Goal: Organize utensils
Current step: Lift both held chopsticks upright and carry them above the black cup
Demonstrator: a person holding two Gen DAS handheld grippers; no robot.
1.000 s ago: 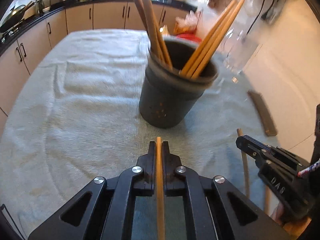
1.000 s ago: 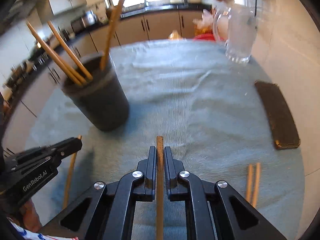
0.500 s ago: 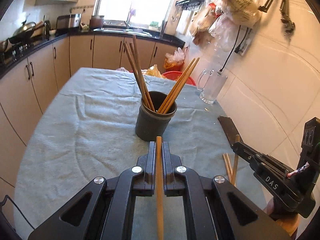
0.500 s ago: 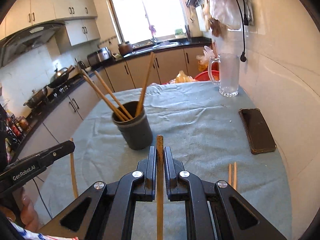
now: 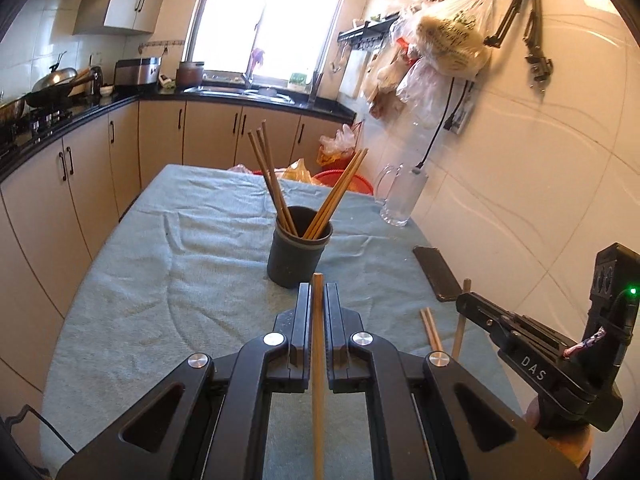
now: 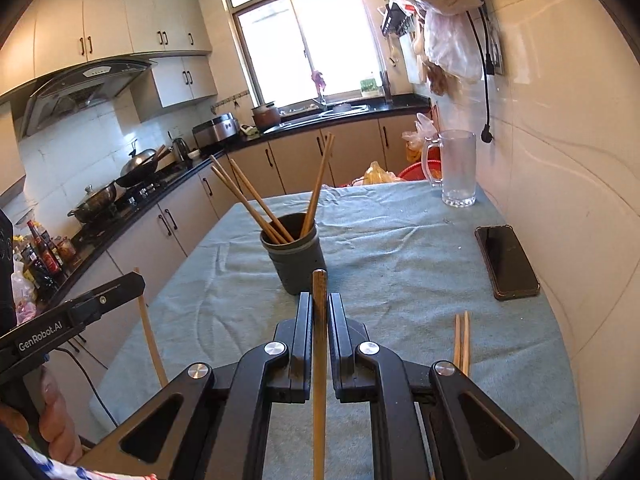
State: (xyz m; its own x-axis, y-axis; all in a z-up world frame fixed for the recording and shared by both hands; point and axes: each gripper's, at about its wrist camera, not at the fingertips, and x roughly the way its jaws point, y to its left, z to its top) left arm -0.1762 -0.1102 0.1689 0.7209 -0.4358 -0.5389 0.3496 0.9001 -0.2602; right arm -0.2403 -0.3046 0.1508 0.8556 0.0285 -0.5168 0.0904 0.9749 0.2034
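Observation:
A dark round holder [image 5: 298,254] [image 6: 294,258] with several wooden chopsticks leaning out of it stands mid-table on the blue-green cloth. My left gripper [image 5: 317,292] is shut on one wooden chopstick [image 5: 318,360], held above the table short of the holder. My right gripper [image 6: 319,300] is shut on another chopstick [image 6: 319,360], also short of the holder. Each gripper shows in the other's view, the right gripper [image 5: 468,300] at the right edge, the left gripper [image 6: 136,280] at the left edge. Two loose chopsticks [image 5: 430,328] [image 6: 461,340] lie on the cloth near the right side.
A black phone [image 5: 437,274] [image 6: 506,262] lies by the tiled wall on the right. A glass mug [image 5: 402,196] [image 6: 458,168] stands at the far right corner. Kitchen cabinets [image 5: 76,184] run along the left past the table edge [image 5: 100,252]. A hand [image 6: 56,412] grips the left tool.
Both grippers have risen and pulled back from the holder, each still holding its chopstick. The holder now looks smaller and farther off, and more of the kitchen shows.

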